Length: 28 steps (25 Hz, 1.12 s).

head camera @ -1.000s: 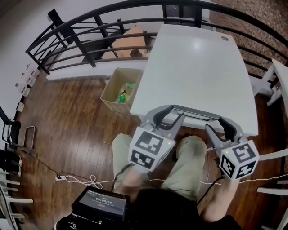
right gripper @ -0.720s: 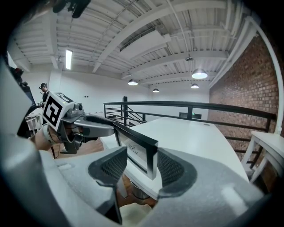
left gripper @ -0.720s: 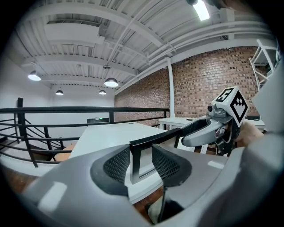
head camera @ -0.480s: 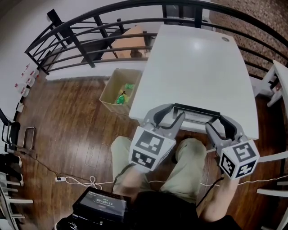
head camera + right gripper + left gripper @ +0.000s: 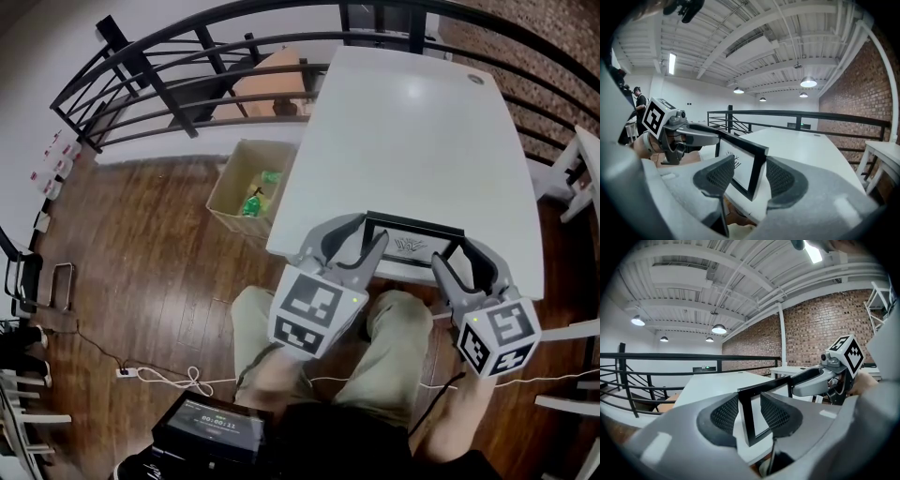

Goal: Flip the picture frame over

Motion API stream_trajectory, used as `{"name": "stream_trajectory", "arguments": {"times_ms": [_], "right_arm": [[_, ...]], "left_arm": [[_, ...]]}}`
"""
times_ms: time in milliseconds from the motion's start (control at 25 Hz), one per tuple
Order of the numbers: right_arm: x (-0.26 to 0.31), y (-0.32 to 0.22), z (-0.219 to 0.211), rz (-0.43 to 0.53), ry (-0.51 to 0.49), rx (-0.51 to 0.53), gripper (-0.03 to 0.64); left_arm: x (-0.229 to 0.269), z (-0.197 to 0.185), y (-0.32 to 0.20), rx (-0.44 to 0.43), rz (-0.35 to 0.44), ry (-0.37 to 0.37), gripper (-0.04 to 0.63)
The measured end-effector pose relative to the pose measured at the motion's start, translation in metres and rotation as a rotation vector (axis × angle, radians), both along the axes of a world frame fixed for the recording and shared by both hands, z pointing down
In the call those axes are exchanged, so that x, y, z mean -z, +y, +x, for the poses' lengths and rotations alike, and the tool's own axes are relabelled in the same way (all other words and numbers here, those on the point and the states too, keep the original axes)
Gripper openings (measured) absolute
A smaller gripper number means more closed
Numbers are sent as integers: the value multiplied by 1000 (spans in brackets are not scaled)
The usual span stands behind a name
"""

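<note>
The left claw [image 5: 367,233] and right claw [image 5: 452,254] clamp opposite ends of the black picture frame [image 5: 412,246], which is tilted up at the white counter's [image 5: 403,131] near edge.

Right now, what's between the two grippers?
The picture frame, tilted up, one end in the left gripper, the other in the right gripper; the head view shows it.

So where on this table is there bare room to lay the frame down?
The white table is bare from the picture frame out to the far railing. Only the near edge is crowded, where the left tongs and right tongs grip it.
</note>
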State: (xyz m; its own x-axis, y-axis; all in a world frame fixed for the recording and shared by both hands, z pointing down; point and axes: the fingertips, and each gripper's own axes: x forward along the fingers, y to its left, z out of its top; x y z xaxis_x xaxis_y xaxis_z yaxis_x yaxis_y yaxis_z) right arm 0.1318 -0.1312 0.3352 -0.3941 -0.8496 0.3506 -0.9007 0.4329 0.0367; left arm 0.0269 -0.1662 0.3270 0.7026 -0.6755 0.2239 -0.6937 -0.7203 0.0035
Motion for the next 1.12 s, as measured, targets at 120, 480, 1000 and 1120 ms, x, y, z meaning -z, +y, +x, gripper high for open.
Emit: {"name": "stream_trajectory", "arguments": {"times_ms": [120,480,1000,1120], "right_arm": [[-1,-5,0,2,4,1,201],[-10,-28,6,-5,7,-3,201],[-20,-64,7,-40,28,-13,201],[-23,-64,9,-49,40,-17,201]], "left_arm": [[-2,0,-5,2,0,3,164],[-12,7,-28,-3,-10,-17,164],[-24,10,-63,-7,-39,-54,166],[-26,12,-64,-12,-48,-60,167]]}}
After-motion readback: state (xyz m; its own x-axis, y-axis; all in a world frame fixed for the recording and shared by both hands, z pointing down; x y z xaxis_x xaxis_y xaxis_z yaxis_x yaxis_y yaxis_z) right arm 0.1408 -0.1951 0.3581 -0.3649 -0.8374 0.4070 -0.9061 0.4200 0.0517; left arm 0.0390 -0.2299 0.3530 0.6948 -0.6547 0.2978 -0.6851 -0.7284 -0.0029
